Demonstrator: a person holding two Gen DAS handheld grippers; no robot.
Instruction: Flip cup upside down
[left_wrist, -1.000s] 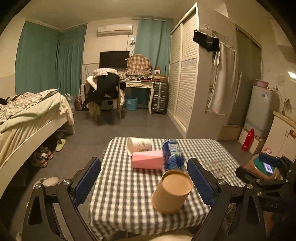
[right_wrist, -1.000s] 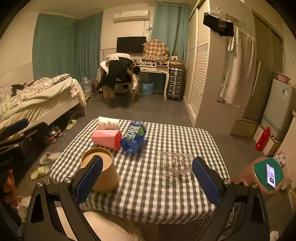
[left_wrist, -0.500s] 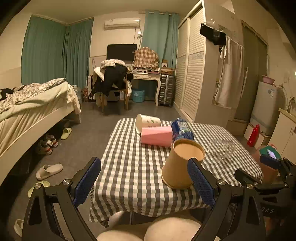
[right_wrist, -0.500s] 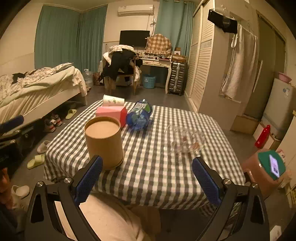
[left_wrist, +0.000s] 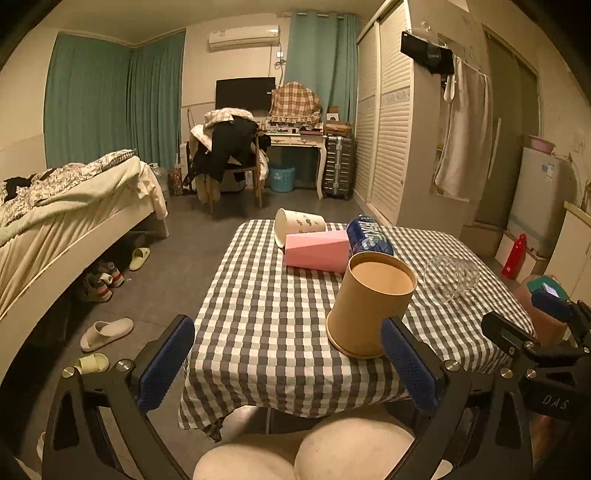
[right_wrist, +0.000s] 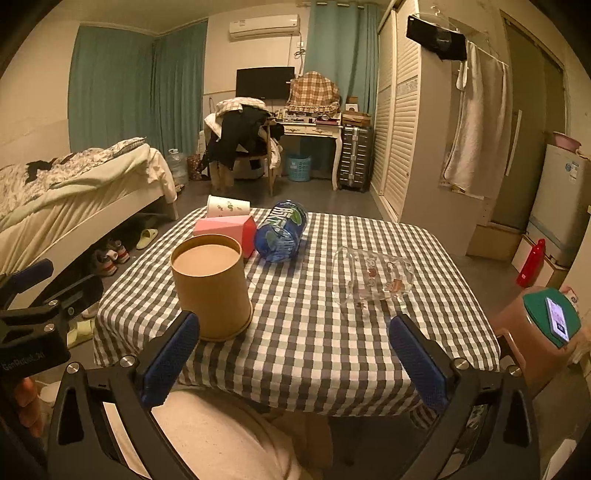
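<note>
Right wrist view shows the brown paper cup (right_wrist: 211, 286) already inverted, both grippers (right_wrist: 295, 354) (left_wrist: 286, 363) released, so withdrawal seems next.

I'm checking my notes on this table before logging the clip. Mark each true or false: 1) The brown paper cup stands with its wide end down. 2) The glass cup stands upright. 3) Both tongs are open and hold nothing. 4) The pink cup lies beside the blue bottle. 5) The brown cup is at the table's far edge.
1) The brown paper cup has its wide end down: true.
2) False: the glass cup lies on its side.
3) Left tongs and right tongs open, empty: true.
4) Pink cup beside blue bottle: true.
5) False: it stands near the table's front edge.
</note>
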